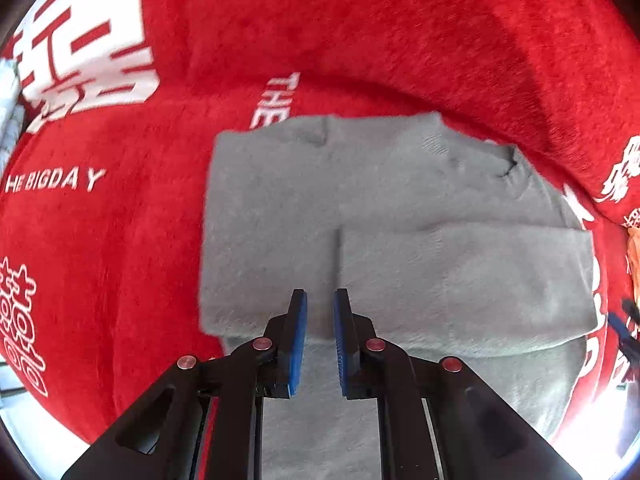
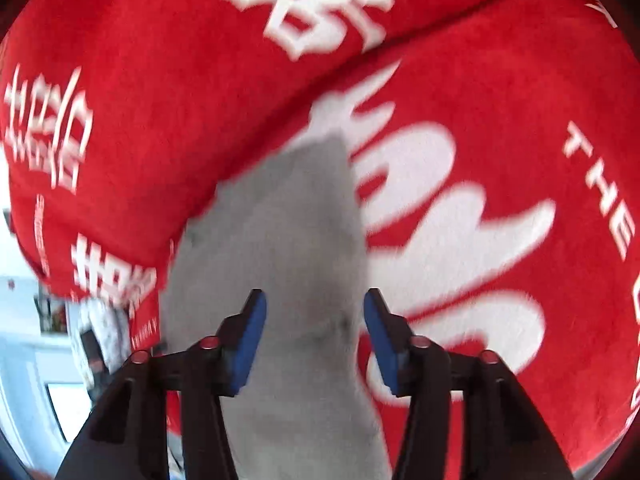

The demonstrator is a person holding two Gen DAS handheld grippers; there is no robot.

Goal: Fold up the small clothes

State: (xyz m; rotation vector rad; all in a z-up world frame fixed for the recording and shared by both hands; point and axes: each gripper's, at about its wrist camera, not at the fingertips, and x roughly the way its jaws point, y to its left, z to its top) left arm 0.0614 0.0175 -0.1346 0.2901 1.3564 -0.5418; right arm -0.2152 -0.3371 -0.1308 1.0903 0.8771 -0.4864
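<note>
Two grippers over a grey garment lying part-folded on the red blanket. Left gripper: fingers nearly together, nothing visibly pinched. Right gripper: fingers spread, straddling blurred cloth; contact indiscernible.

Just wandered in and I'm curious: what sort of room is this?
Probably a home, perhaps a bedroom or living room. A grey garment lies on a plush red blanket printed with wedding symbols and "THE BIG DAY", draped over what looks like a cushioned bed or sofa.

Grey garment, partly folded, flat on red blanket
</note>
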